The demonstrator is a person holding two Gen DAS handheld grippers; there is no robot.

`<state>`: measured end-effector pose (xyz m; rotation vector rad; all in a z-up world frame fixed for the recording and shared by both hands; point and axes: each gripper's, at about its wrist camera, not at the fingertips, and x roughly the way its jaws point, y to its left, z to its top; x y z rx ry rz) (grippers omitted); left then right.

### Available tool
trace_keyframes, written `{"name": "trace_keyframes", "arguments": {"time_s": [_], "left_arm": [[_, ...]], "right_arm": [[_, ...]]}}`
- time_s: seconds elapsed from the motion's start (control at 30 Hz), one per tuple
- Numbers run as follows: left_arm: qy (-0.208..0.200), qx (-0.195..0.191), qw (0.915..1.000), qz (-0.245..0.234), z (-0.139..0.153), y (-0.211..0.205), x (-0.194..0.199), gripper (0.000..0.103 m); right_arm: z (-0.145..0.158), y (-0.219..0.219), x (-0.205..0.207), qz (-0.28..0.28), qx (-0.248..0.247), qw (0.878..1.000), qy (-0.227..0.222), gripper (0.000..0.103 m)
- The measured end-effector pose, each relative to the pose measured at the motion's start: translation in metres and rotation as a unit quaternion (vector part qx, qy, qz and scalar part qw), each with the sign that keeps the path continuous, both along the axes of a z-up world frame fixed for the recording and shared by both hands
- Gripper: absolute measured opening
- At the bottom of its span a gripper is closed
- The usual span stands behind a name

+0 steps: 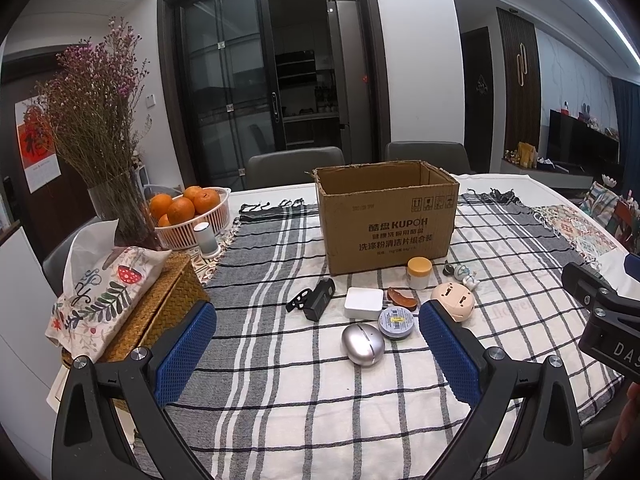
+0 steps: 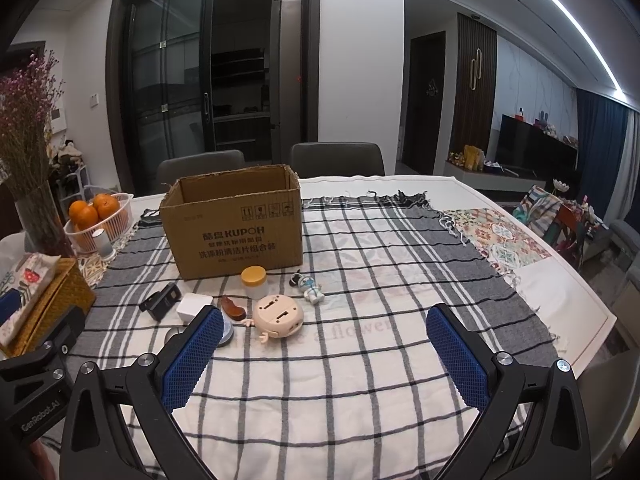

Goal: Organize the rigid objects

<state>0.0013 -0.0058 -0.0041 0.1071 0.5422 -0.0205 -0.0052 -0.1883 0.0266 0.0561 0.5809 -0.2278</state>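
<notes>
Currently both grippers, left gripper [image 1: 318, 330] and right gripper [image 2: 325, 332], hover spread and empty above small items; cardboard box [image 1: 386, 216] stands behind, open-topped.

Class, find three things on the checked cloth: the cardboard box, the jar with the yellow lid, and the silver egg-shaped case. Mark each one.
Cardboard box [image 1: 386, 224]: left wrist view, on its printed front wall.
Jar [image 2: 253, 282]: right wrist view, on its white body below the yellow lid.
Silver case [image 1: 363, 344]: left wrist view, on its rounded top.
</notes>
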Motion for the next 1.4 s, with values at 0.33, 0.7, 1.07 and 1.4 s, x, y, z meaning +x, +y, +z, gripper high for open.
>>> {"name": "trace_keyframes", "arguments": {"time_s": [0.33,0.7,1.07,1.4], "left_arm": [[0.031,0.012,0.9991,-0.027,-0.023,-0.006,0.013,0.103],[0.054,0.037,0.9958,-0.065,-0.056,-0.017,0.034,0.103],[0.088,0.034,0.9934,-0.065,-0.070,-0.023,0.061,0.103],[0.125,0.039,0.9900,-0.052,-0.088,-0.034,0.091,0.103]], "right_arm": [[-0.018,0.000,0.012,0.015,-0.001,1.000,0.022,0.103],[-0.049,-0.001,0.047,0.062,0.018,0.996,0.065,0.103],[-0.057,0.005,0.091,0.106,0.005,0.980,0.166,0.103],[-0.076,0.017,0.136,0.199,-0.048,0.949,0.241,0.103]]}}
